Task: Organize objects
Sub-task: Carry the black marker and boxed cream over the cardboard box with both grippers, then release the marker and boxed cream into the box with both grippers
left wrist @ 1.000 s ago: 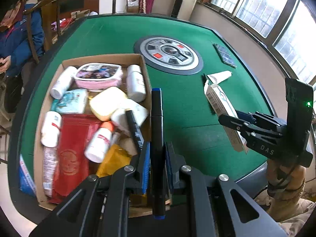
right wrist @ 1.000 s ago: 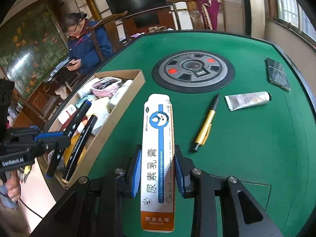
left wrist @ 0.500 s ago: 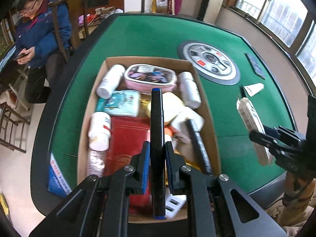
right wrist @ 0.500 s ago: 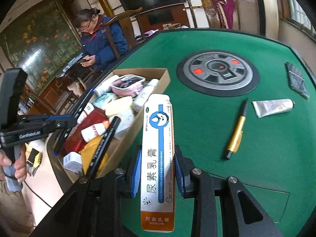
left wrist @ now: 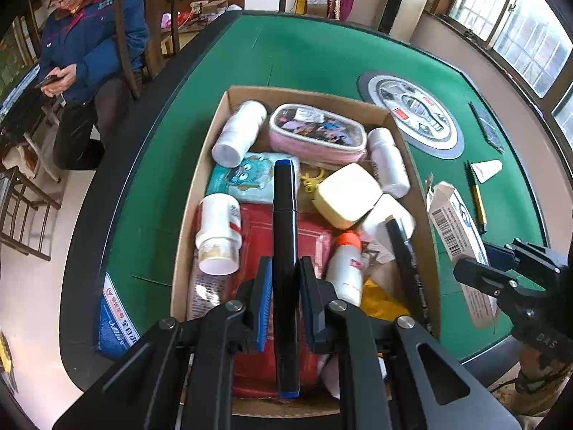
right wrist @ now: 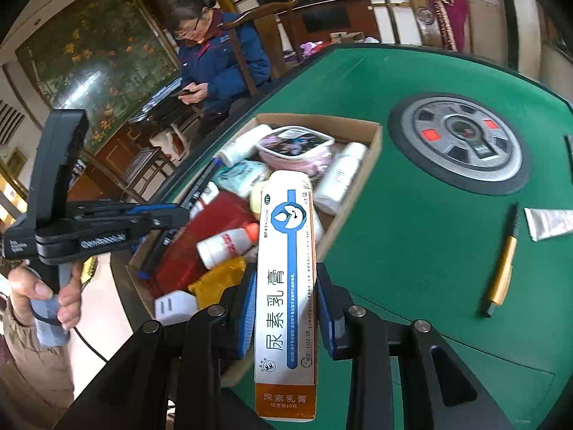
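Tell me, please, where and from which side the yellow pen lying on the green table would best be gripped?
Probably around the middle of the yellow pen's barrel, coming from straight above with the fingers closing across its width. It lies flat on the green table, clear of the white tube beside it, so both long sides are free while its dark ends look too narrow.

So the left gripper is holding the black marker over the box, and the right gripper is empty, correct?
Not quite. The left gripper does hold the black marker over the cardboard box, but the right gripper is not empty: the right wrist view shows it clamped on a white ointment carton.
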